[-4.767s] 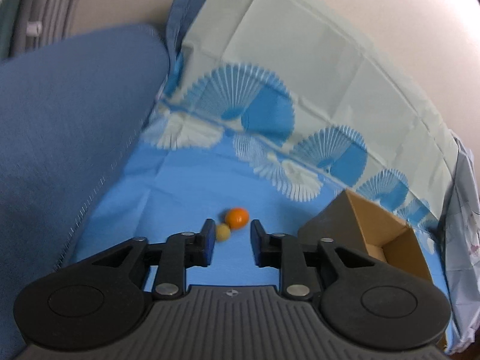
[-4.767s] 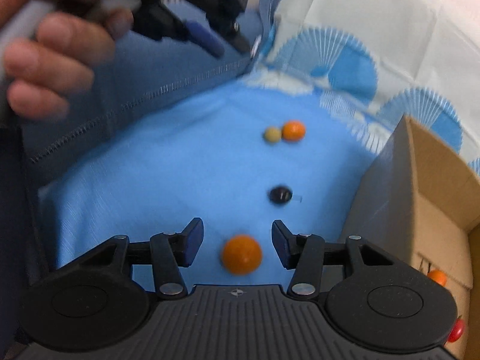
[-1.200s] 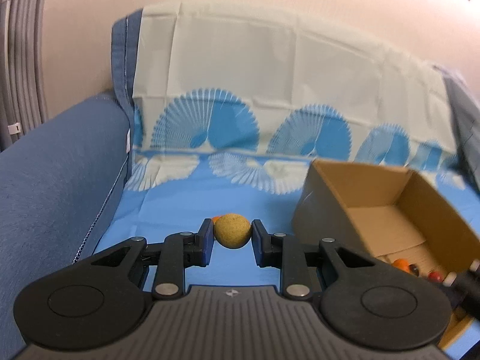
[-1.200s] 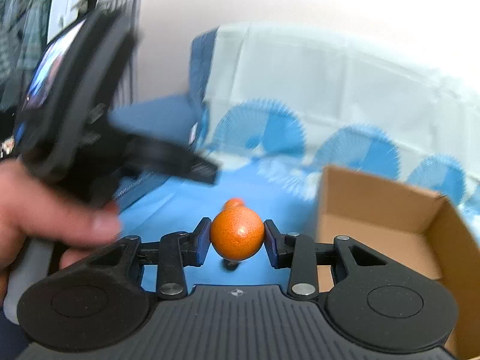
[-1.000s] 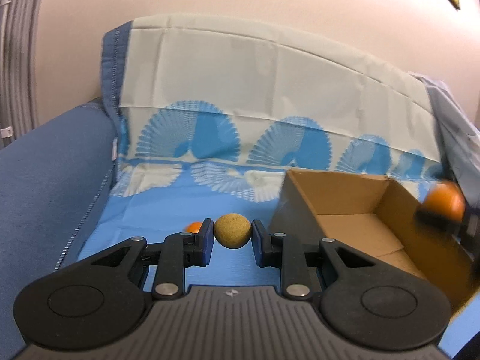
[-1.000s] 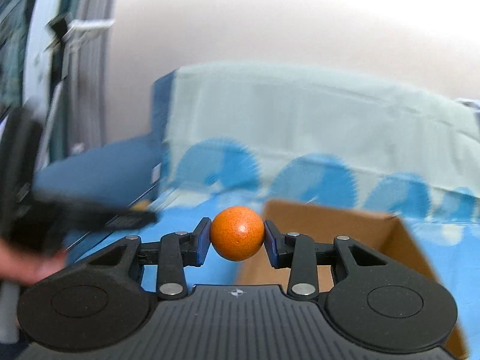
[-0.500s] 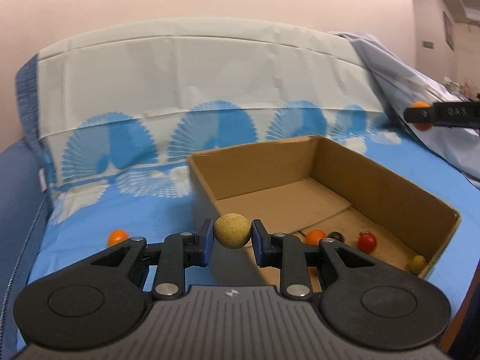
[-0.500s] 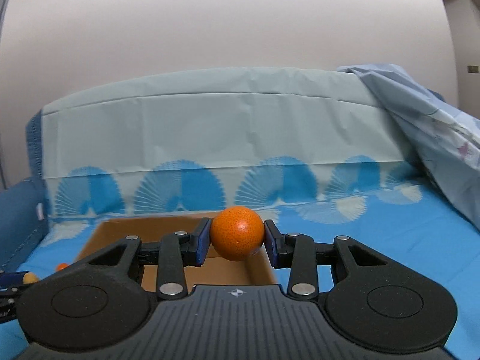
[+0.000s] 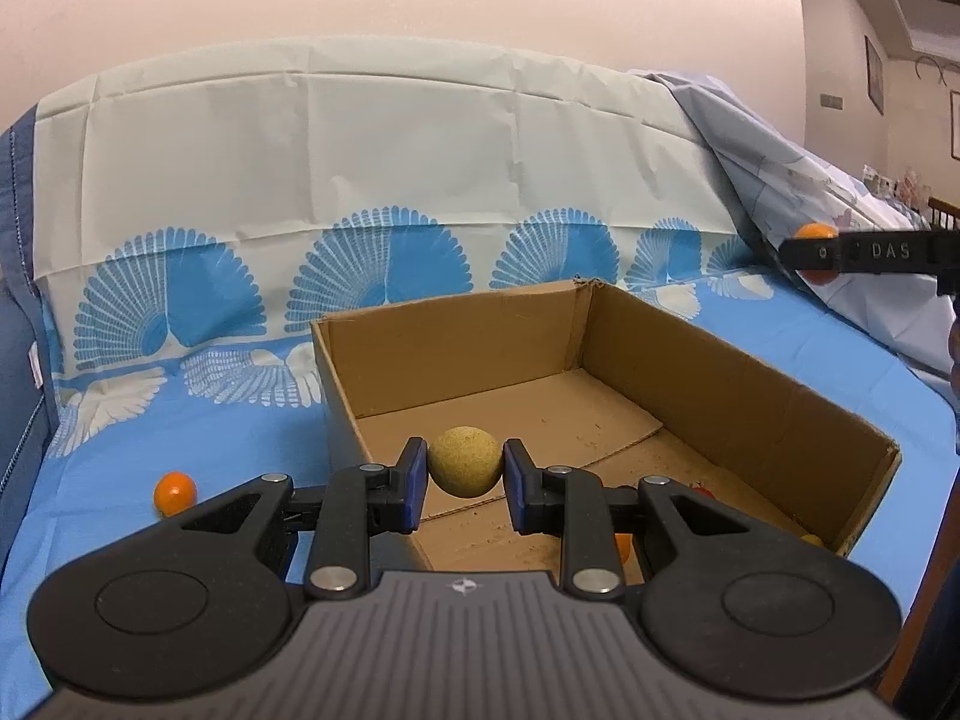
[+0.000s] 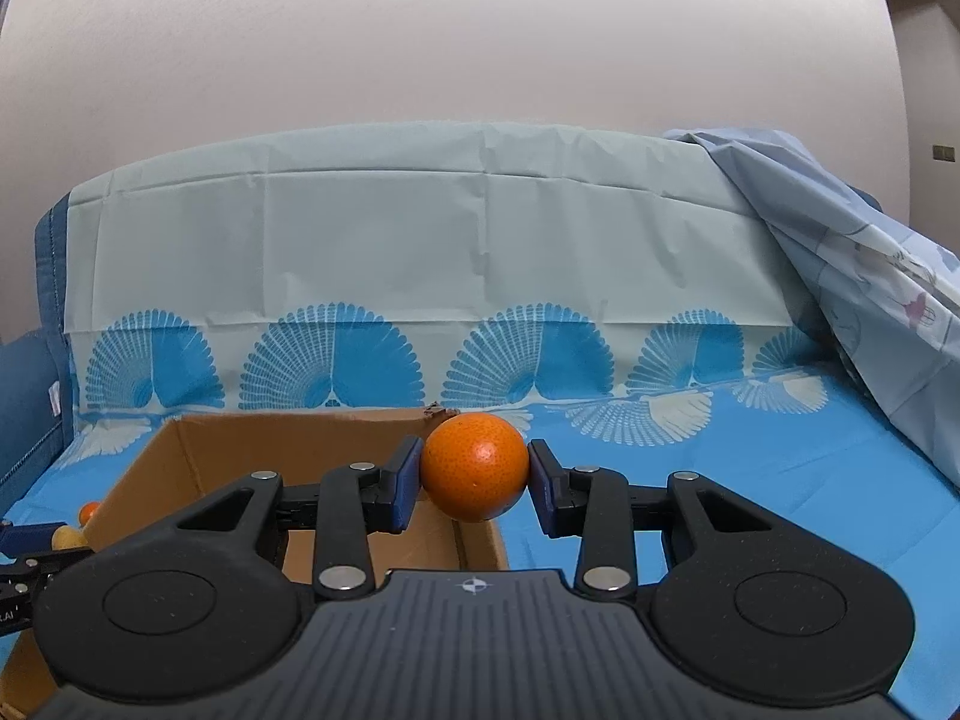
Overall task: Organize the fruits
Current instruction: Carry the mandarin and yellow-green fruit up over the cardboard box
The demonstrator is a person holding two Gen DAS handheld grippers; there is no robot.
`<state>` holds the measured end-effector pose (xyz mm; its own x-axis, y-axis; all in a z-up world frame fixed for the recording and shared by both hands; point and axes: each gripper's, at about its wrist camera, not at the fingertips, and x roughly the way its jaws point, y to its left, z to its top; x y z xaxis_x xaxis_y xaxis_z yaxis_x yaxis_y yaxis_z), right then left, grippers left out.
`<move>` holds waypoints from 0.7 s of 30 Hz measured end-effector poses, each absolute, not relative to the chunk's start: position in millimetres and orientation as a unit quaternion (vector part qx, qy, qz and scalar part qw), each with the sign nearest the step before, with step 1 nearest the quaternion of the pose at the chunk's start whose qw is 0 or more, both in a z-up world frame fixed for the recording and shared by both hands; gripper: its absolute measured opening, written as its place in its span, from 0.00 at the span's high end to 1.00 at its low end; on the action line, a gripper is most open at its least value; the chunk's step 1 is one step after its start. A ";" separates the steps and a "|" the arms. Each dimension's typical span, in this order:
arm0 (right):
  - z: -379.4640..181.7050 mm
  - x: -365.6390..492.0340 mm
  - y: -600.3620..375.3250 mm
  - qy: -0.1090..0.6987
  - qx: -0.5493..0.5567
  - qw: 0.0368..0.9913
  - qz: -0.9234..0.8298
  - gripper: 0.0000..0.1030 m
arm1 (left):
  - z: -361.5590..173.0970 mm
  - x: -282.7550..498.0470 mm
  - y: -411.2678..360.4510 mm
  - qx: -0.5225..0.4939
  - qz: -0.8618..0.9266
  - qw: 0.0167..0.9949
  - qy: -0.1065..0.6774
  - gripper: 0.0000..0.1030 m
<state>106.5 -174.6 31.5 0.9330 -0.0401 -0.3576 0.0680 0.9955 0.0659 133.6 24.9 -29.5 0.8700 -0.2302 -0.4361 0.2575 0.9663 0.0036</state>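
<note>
My left gripper [image 9: 465,477] is shut on a yellow-brown round fruit [image 9: 465,461] and holds it over the near left part of an open cardboard box [image 9: 738,396]. My right gripper [image 10: 474,480] is shut on an orange [image 10: 474,465] and holds it above the box's right wall [image 10: 474,531]. The right gripper also shows in the left wrist view [image 9: 819,252] at the far right, above and beyond the box. Small red and orange fruits [image 9: 699,489] lie in the box, partly hidden by my left fingers. A small orange fruit [image 9: 174,492] lies on the blue cloth left of the box.
The box stands on a blue cloth [image 9: 228,438] with a fan pattern. A pale cloth-covered backrest [image 9: 372,144] rises behind. A blue armrest [image 9: 15,360] is at the left. A crumpled pale-blue sheet [image 10: 852,276] is heaped at the right.
My left gripper has moved closer with the yellow-brown fruit, now over the box. My right gripper with the orange has shifted a little relative to the box. Both grips are unchanged.
</note>
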 end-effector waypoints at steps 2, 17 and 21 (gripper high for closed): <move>31.2 107.4 -173.5 0.181 0.039 0.982 -0.026 0.62 | -28.0 133.9 28.8 0.022 -0.123 0.967 0.222 0.71; 32.4 106.8 -162.7 0.180 0.029 0.983 -0.017 0.62 | -26.3 131.7 31.9 0.015 -0.118 0.968 0.222 0.71; 32.4 106.4 -163.3 0.182 0.026 0.983 -0.016 0.62 | -25.6 129.4 29.8 0.017 -0.131 0.967 0.218 0.71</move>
